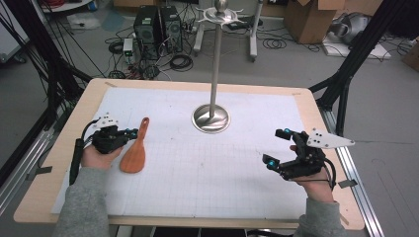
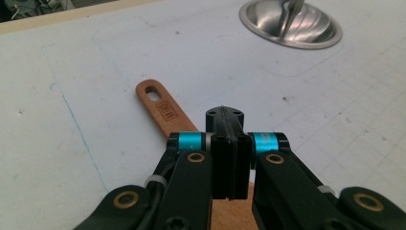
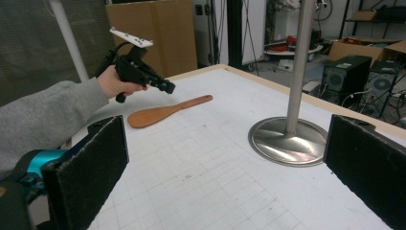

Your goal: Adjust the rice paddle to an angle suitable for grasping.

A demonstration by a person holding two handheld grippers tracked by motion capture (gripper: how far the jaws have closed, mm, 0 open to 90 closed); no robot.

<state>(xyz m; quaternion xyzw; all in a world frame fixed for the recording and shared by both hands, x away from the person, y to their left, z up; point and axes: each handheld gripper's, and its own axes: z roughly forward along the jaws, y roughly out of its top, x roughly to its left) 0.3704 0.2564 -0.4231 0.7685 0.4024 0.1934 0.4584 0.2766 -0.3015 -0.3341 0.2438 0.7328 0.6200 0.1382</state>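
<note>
A wooden spatula (image 1: 134,153) lies flat on the white gridded mat at the left, its handle with a hang hole (image 2: 160,103) pointing away from the person. My left gripper (image 1: 132,132) hovers just over that handle, jaws pressed together with nothing between them; in the left gripper view (image 2: 225,115) the handle passes underneath. The right gripper view shows the left gripper (image 3: 168,87) tilted down a little above the spatula (image 3: 163,112). My right gripper (image 1: 275,147) stands open at the right of the mat, empty, its pads (image 3: 91,163) wide apart.
A steel stand with a round base (image 1: 211,118) and a tall pole (image 1: 215,59) rises at the mat's back centre, hooks at its top. The wooden table's edge (image 1: 59,148) frames the mat. Computers, cables and boxes lie on the floor beyond.
</note>
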